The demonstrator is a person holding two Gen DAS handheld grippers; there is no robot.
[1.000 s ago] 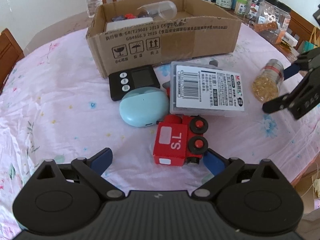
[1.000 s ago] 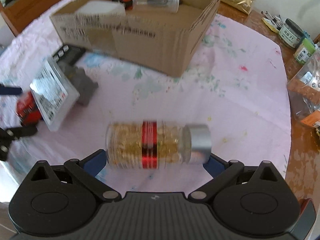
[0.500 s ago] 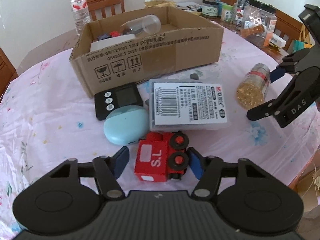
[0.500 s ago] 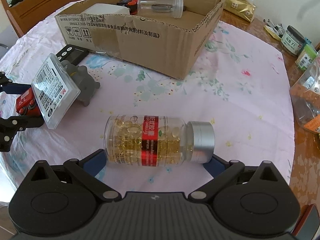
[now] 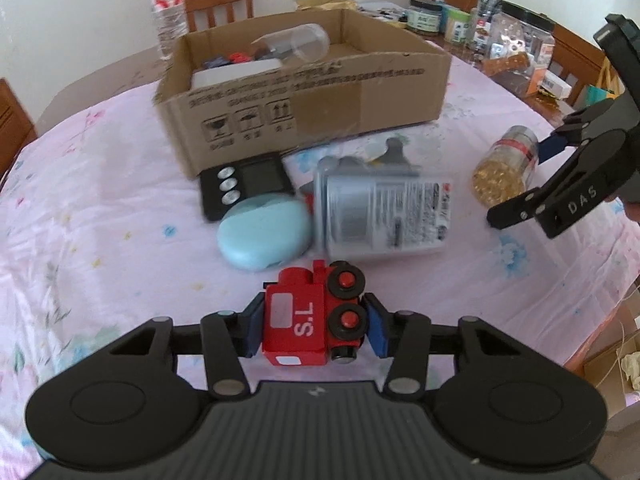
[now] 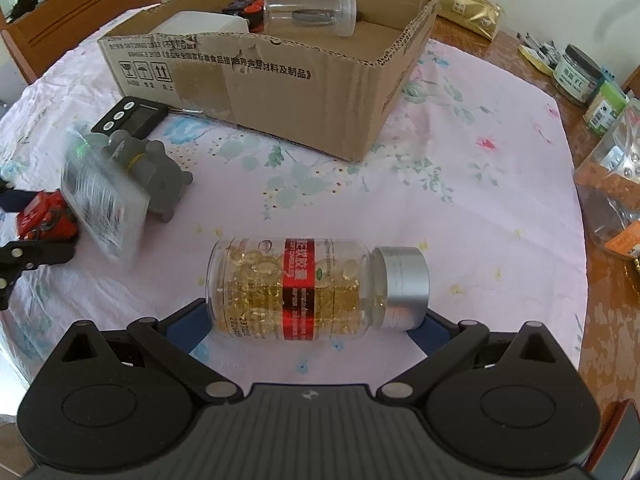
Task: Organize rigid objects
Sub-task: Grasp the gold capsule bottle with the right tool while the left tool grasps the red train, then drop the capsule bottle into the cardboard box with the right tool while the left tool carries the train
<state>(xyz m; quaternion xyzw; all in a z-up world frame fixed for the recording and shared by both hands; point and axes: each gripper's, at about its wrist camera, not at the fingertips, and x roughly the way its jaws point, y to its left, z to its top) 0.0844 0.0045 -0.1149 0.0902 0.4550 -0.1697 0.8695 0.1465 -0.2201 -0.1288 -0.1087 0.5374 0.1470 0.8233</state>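
Observation:
My left gripper point(image 5: 314, 330) is shut on a red toy train point(image 5: 314, 318) marked "S.L", just above the pink tablecloth; the train also shows in the right wrist view point(image 6: 46, 220). My right gripper point(image 6: 314, 330) is open around a clear bottle of gold capsules point(image 6: 316, 290) with a silver cap, lying on its side; its fingers flank both ends. The bottle point(image 5: 502, 172) and right gripper point(image 5: 560, 178) show at the right of the left wrist view. An open cardboard box point(image 5: 304, 92) stands behind, holding a clear jar point(image 5: 296, 42) and small items.
A labelled plastic case point(image 5: 380, 216), a blue oval case point(image 5: 264, 236), a black timer point(image 5: 244, 188) and a grey toy point(image 6: 150, 172) lie in front of the box. Jars point(image 6: 576, 74) and a water bottle point(image 5: 168, 8) stand on the table's far side.
My left gripper closed on the red train and lifted it slightly. The plastic case shifted and blurs. My right gripper moved closer around the capsule bottle.

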